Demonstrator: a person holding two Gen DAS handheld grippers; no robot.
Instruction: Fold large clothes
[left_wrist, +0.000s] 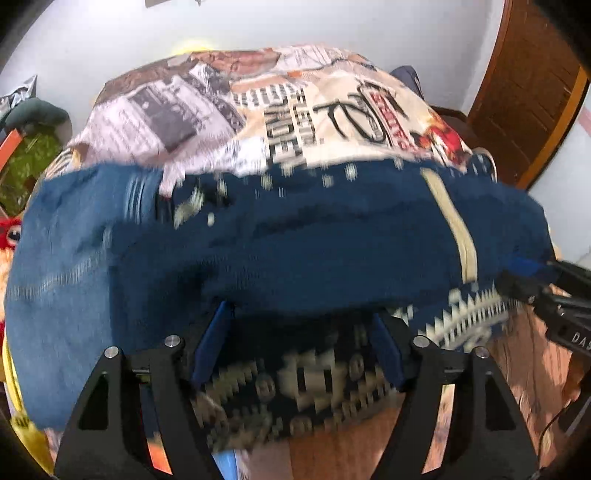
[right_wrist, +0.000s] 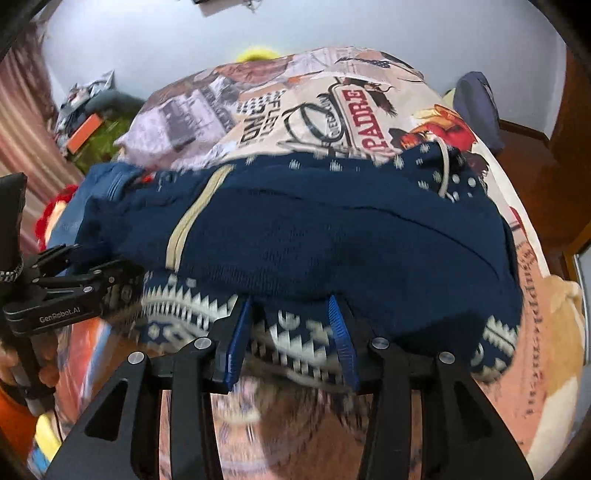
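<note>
A navy knitted sweater (left_wrist: 314, 240) with a cream patterned hem (left_wrist: 295, 380) lies folded across the bed; in the right wrist view the sweater (right_wrist: 314, 236) shows a cream zip strip. My left gripper (left_wrist: 301, 314) stands open at the near fold, its blue pads apart over the hem with nothing pinched. My right gripper (right_wrist: 290, 302) is open too, narrower, with the patterned hem (right_wrist: 295, 339) lying under the gap. Each view shows the other tool: the right gripper (left_wrist: 524, 280) at the sweater's right end, the left gripper (right_wrist: 110, 284) at its left end.
A printed bedspread (left_wrist: 295, 110) covers the bed beyond the sweater. A lighter blue garment (left_wrist: 55, 288) lies at the left. A red plush toy (left_wrist: 11, 230) and green clutter (left_wrist: 29, 162) sit by the left edge. A wooden door (left_wrist: 524, 92) and a dark bundle (right_wrist: 476, 107) stand at the right.
</note>
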